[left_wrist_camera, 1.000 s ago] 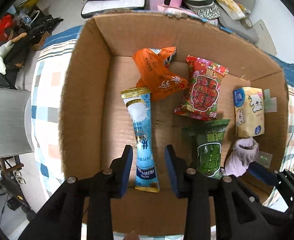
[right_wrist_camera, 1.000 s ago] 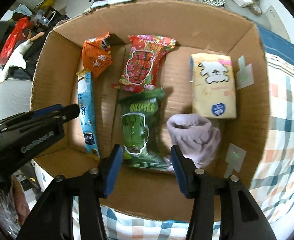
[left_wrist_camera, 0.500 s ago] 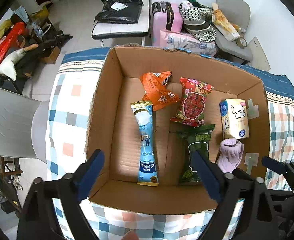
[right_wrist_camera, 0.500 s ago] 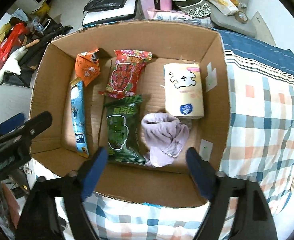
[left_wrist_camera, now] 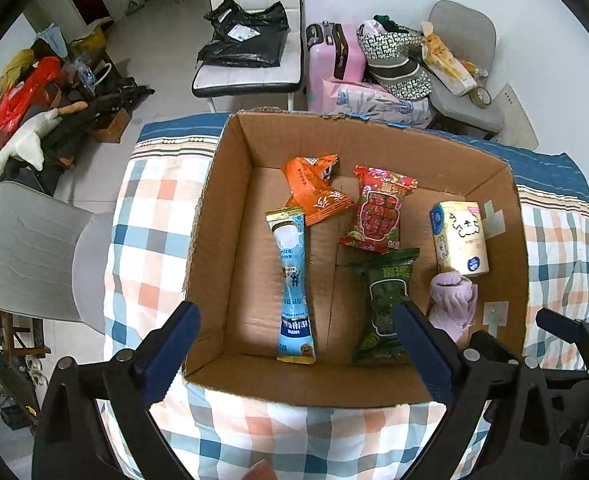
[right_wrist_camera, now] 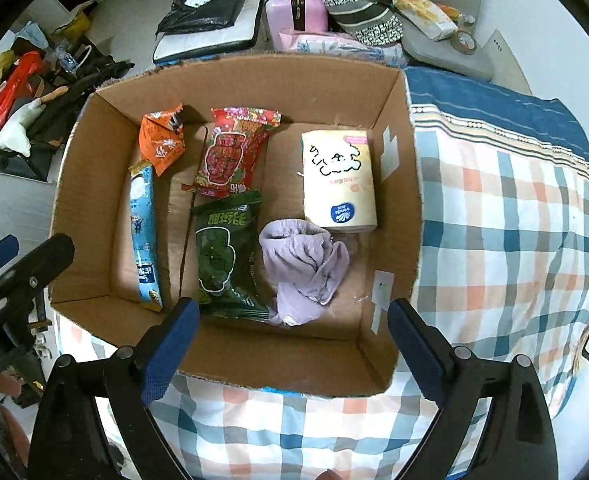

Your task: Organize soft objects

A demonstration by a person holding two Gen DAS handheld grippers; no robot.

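Both grippers are hovering above the cardboard box (right_wrist_camera: 410, 184), jaws spread wide and empty.

Left gripper (left_wrist_camera: 294, 348) and right gripper (right_wrist_camera: 290, 344) are holding nothing; the lilac cloth (right_wrist_camera: 306, 268) is lying inside, touching the tissue pack (right_wrist_camera: 338, 180) and green packet (right_wrist_camera: 222, 256).

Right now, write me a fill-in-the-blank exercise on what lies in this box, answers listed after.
1. The cardboard box holds ____ soft items in all.
2. The purple cloth lies between the green packet and the box's ____ wall.
3. Both the left gripper and the right gripper are ____.

Answers: six; right; open
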